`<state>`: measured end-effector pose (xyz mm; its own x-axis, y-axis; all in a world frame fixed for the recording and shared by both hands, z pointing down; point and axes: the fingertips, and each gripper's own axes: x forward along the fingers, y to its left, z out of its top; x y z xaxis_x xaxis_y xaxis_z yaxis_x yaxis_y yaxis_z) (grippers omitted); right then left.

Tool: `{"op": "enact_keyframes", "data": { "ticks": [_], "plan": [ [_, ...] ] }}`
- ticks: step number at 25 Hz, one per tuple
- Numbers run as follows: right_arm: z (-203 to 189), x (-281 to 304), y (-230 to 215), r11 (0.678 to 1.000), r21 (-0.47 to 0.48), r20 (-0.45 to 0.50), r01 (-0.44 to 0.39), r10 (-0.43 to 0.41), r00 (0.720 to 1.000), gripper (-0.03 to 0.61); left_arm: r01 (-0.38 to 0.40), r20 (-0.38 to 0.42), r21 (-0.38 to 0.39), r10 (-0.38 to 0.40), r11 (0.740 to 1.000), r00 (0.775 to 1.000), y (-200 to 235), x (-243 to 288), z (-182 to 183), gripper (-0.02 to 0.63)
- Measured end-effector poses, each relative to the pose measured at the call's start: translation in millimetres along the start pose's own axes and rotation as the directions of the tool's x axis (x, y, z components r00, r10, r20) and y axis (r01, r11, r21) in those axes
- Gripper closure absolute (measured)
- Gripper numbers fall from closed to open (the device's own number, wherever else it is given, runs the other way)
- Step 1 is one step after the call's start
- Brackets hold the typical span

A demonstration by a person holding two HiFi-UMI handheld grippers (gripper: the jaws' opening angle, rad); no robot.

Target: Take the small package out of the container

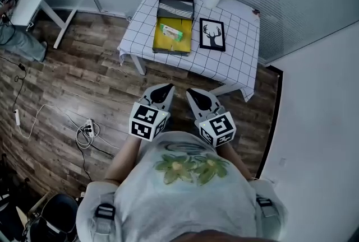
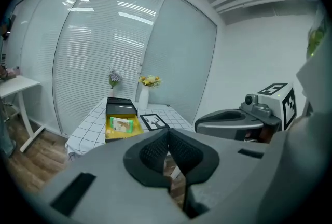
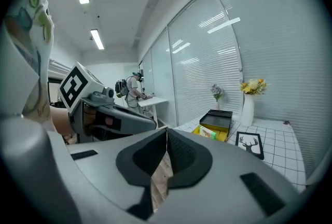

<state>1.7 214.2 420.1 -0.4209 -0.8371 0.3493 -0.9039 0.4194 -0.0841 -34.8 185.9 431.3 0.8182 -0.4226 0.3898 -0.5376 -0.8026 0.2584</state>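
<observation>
Presently the left tongs and right tongs are both closed and empty, well short of the worktop. Beyond them, the small package lies inside the open yellow container. The reach has not begun, so the next move would be to approach and open one pair.

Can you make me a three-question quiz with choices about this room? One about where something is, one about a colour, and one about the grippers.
1. Where is the small package?
A) on the floor
B) inside the container
C) in a gripper

2. What colour is the inside of the container?
A) yellow
B) red
C) blue

3. How are the left gripper and right gripper?
A) both wide open
B) both shut and empty
C) one open, one shut

Answers:
1 B: the package lies in the open container on the table.
2 A: its inside shows yellow around the package.
3 B: each gripper view shows the jaws together with nothing between them.
</observation>
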Motion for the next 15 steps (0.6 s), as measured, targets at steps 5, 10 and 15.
{"op": "enact_keyframes", "data": {
  "ticks": [5,10,15],
  "plan": [
    [7,32,-2,1.0,0.0,-0.006,0.03,-0.03,1.0,0.571,0.017,-0.016,0.0,-0.017,1.0,1.0,32,1,4,0.606],
    [16,62,2,0.998,0.018,-0.002,0.06,-0.06,0.998,0.569,0.046,-0.035,0.007,-0.046,0.999,0.998,62,-1,8,0.607],
    [21,78,6,0.993,0.035,0.023,0.115,-0.116,0.993,0.571,0.079,-0.062,0.005,-0.078,0.997,0.995,84,0,-2,0.607]
  ]
}}
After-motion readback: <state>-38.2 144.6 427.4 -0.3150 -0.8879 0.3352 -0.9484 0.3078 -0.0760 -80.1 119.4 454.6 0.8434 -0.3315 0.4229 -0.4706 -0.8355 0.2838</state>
